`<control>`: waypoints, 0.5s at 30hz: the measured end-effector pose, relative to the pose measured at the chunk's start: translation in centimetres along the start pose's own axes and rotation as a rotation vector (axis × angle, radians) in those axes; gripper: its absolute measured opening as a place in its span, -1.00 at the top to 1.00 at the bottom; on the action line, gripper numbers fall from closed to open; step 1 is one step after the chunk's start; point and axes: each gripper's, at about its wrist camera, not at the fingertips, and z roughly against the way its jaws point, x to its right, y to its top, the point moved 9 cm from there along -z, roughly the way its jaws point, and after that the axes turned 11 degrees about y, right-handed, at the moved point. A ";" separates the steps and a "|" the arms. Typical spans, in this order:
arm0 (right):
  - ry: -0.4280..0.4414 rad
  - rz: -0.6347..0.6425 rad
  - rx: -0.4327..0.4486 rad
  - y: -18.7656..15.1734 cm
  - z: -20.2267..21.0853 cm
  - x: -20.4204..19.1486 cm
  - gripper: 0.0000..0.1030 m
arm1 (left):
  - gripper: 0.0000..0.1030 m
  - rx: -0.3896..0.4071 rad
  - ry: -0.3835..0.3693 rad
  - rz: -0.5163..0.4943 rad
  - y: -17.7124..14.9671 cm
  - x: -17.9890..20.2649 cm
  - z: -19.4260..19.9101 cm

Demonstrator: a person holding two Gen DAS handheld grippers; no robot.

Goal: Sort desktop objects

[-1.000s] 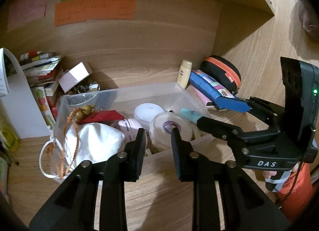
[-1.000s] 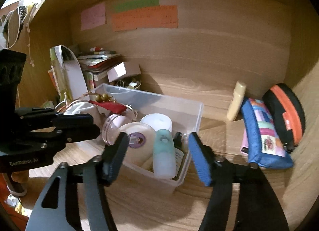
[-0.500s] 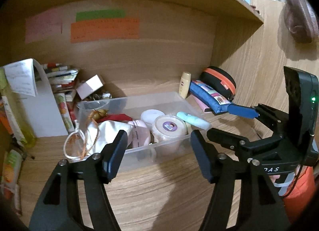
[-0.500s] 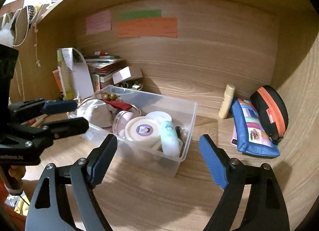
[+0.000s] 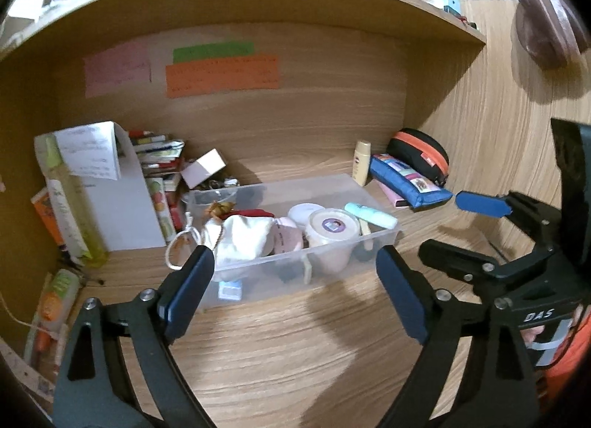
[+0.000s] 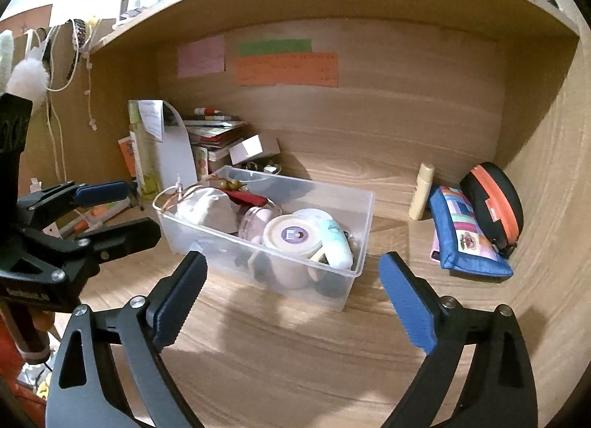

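A clear plastic bin [image 5: 384, 239] [image 6: 364, 214] sits mid-desk. It holds a white cloth pouch [image 5: 243, 239] [image 6: 207, 210], a round tub with a purple label [image 5: 332, 225] [image 6: 291, 234], a mint tube [image 5: 371, 214] [image 6: 336, 239], a pink jar [image 6: 255, 221] and a red item [image 5: 251, 214]. My left gripper [image 5: 295, 291] is open and empty, in front of the bin. My right gripper [image 6: 291, 295] is open and empty, also short of the bin. Each gripper shows in the other's view, the right one [image 5: 461, 232] and the left one [image 6: 107, 210].
A blue pencil case [image 6: 465, 232] [image 5: 402, 180], a black and orange pouch [image 6: 495, 199] [image 5: 421, 151] and a cream bottle [image 6: 423, 191] [image 5: 362, 162] stand at the right back. A white file holder [image 5: 122, 199] [image 6: 177, 154], books and a small white box [image 5: 205, 167] crowd the left. A shelf hangs overhead.
Both grippers have pulled back from the bin and opened wider. The left one was nearly shut at the bin's front wall one second ago.
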 end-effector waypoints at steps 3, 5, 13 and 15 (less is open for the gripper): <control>0.002 0.002 0.014 -0.2 0.8 -0.7 -0.87 | -0.75 0.012 0.033 0.005 -0.3 -0.3 0.8; 0.005 0.002 0.021 -0.5 1.4 -1.2 -0.87 | -0.75 0.008 0.042 0.026 -0.6 -0.6 1.1; 0.015 0.015 0.041 -1.5 3.1 -2.6 -0.88 | -0.75 -0.037 0.017 0.033 -2.2 -0.4 1.7; 0.015 0.017 0.045 -1.7 3.3 -2.9 -0.88 | -0.75 -0.033 0.024 0.039 -2.5 -0.4 1.8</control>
